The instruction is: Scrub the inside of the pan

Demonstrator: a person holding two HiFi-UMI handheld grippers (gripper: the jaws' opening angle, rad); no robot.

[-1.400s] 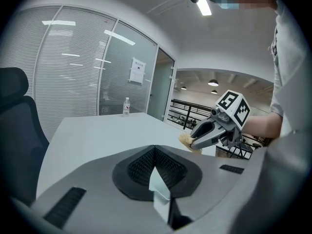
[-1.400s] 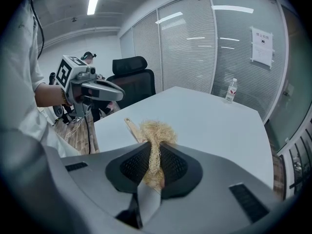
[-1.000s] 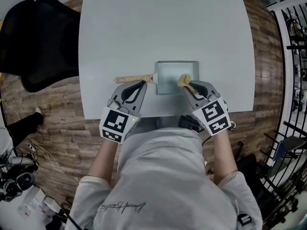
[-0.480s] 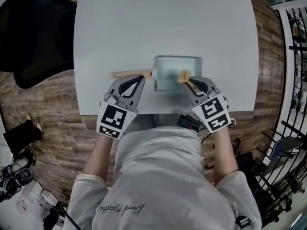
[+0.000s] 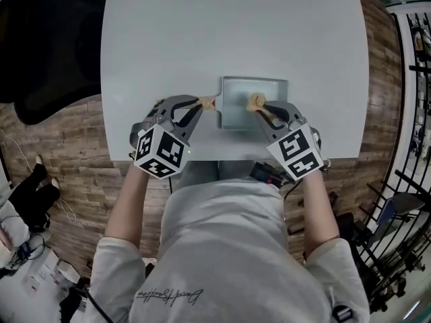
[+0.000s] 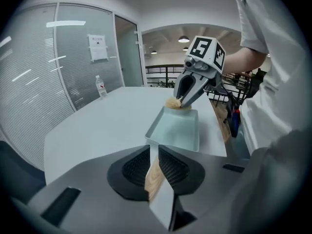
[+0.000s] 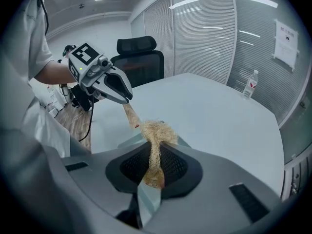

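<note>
A pale rectangular pan (image 5: 239, 113) lies on the white table near its front edge, its wooden handle (image 5: 206, 102) pointing left. My left gripper (image 5: 196, 105) has just been opening its jaws, and the handle (image 6: 154, 177) sits between them with the pads against the wood. The right gripper (image 5: 263, 110) is shut on a tan fibrous scrubber (image 5: 255, 101) that hangs over the pan's right side. In the right gripper view the scrubber (image 7: 157, 129) bulges out past the pads. The left gripper view shows the pan (image 6: 178, 128) straight ahead with the right gripper (image 6: 181, 100) at its far end.
The white table (image 5: 229, 32) stretches away behind the pan. A black office chair (image 5: 47, 46) stands at its far left corner. A water bottle (image 7: 250, 84) sits on the far side of the table. Metal racks (image 5: 411, 79) line the right.
My left gripper has moved forward from beside the handle onto it, rolling as it went, and now has the wood between its jaws. The right gripper sank slightly with the scrubber.
</note>
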